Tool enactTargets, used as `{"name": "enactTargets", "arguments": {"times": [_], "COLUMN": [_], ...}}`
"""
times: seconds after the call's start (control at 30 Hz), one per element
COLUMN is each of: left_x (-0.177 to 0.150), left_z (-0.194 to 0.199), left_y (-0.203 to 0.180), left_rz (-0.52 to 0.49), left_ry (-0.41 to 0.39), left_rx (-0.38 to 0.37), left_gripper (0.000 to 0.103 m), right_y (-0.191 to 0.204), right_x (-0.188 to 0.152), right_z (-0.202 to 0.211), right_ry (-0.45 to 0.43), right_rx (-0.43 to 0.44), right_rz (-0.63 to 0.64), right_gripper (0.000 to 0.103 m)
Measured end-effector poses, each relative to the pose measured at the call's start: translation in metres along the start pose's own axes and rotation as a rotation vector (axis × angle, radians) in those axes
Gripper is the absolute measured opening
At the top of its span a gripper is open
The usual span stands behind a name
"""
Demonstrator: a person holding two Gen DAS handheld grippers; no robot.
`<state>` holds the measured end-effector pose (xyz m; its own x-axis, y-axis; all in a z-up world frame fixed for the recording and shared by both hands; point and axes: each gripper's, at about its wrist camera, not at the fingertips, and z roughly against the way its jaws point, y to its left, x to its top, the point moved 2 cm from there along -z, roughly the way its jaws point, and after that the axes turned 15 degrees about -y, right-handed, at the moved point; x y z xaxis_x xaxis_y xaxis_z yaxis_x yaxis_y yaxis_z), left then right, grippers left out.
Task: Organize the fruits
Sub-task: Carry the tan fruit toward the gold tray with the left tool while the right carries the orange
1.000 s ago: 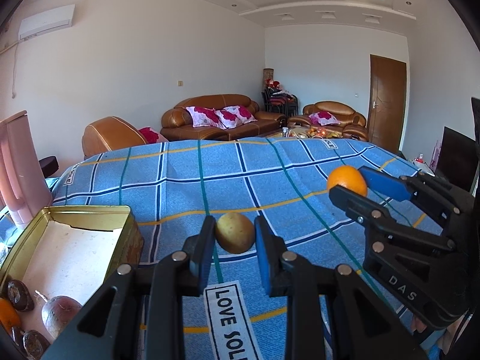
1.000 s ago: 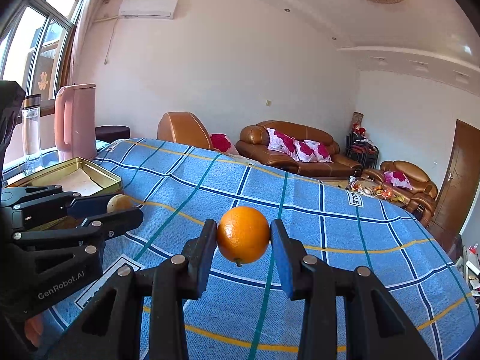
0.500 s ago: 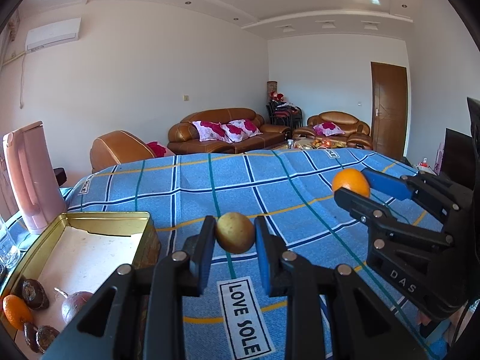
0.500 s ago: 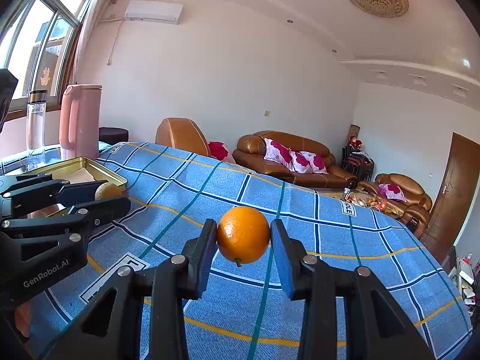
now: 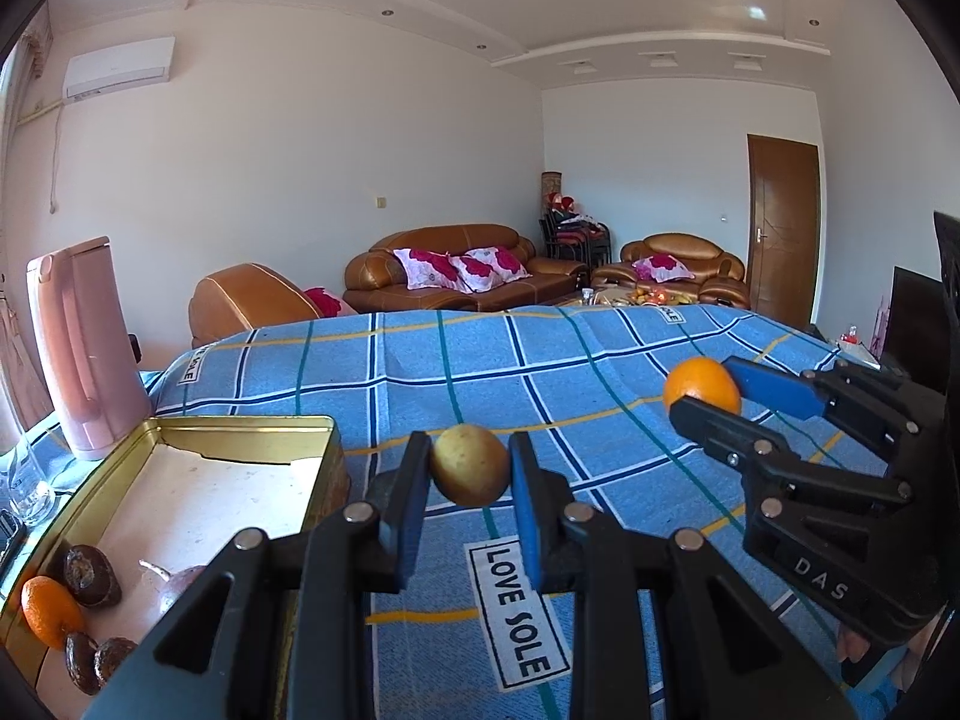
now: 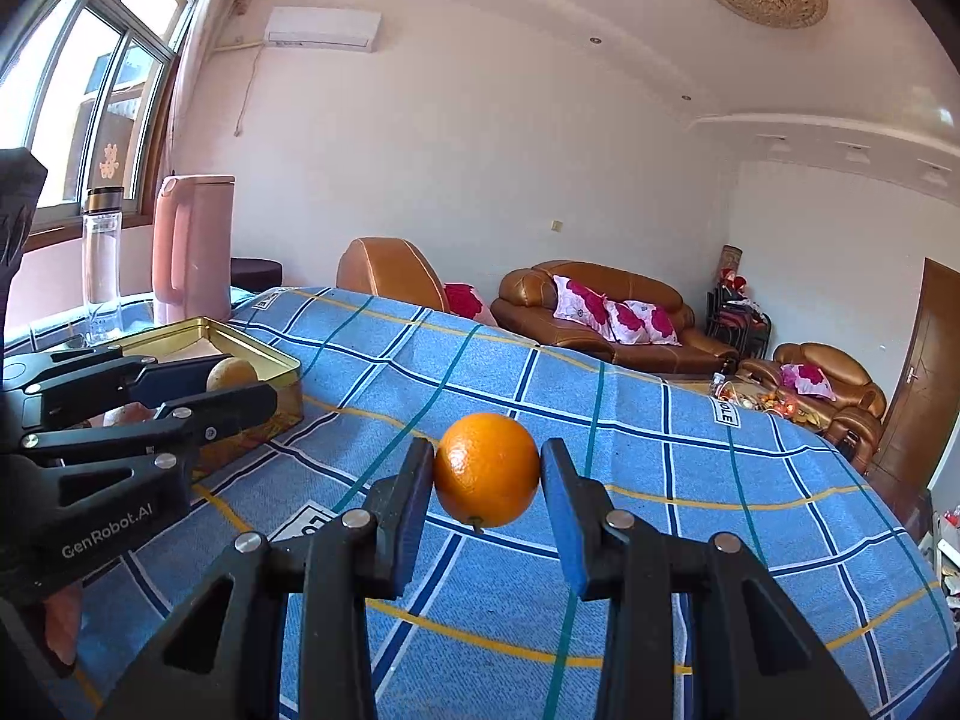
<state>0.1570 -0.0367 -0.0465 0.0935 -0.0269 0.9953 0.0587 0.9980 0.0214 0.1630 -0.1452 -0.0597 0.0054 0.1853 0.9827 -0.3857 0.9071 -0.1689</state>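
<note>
My left gripper (image 5: 469,468) is shut on a yellow-brown round fruit (image 5: 469,464) and holds it above the blue checked tablecloth (image 5: 540,372), just right of a gold tin box (image 5: 180,480). The box holds a small orange (image 5: 48,609), several dark brown fruits (image 5: 90,567) and a purplish one (image 5: 180,579). My right gripper (image 6: 487,471) is shut on an orange (image 6: 486,468) above the cloth. It also shows in the left wrist view (image 5: 702,393), to the right. The left gripper (image 6: 240,384) with its fruit (image 6: 231,373) shows at the left of the right wrist view, in front of the box (image 6: 264,354).
A pink kettle (image 5: 84,348) stands behind the box at the table's left end, with a clear water bottle (image 6: 103,264) beside it. A glass (image 5: 27,480) stands left of the box. Brown sofas (image 5: 456,267) lie beyond the table.
Both grippers have risen and tilted up with their fruits held. The left gripper has moved closer to the gold box, which shows larger now.
</note>
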Motion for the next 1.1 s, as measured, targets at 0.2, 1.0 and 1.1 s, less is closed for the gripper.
{"name": "enactTargets", "arguments": {"times": [0.2,1.0,1.1], "left_x": [0.0,-0.001,-0.002], "left_z": [0.005,0.027,0.029], "left_y": [0.008,0.037,0.042], "left_rz": [0.01,0.036,0.048], "left_ry": [-0.004,-0.025,-0.022], "left_rx": [0.004,0.044,0.045], "left_gripper": [0.027,0.027,0.027], "right_y": [0.013,0.048,0.052], "right_x": [0.001,0.006,0.006], "right_z": [0.006,0.011,0.011], "right_ry": [0.005,0.007,0.007], "right_rx": [0.021,0.076,0.085], "right_rz": [-0.024,-0.049,-0.049], "right_gripper": [0.039,0.039,0.039]}}
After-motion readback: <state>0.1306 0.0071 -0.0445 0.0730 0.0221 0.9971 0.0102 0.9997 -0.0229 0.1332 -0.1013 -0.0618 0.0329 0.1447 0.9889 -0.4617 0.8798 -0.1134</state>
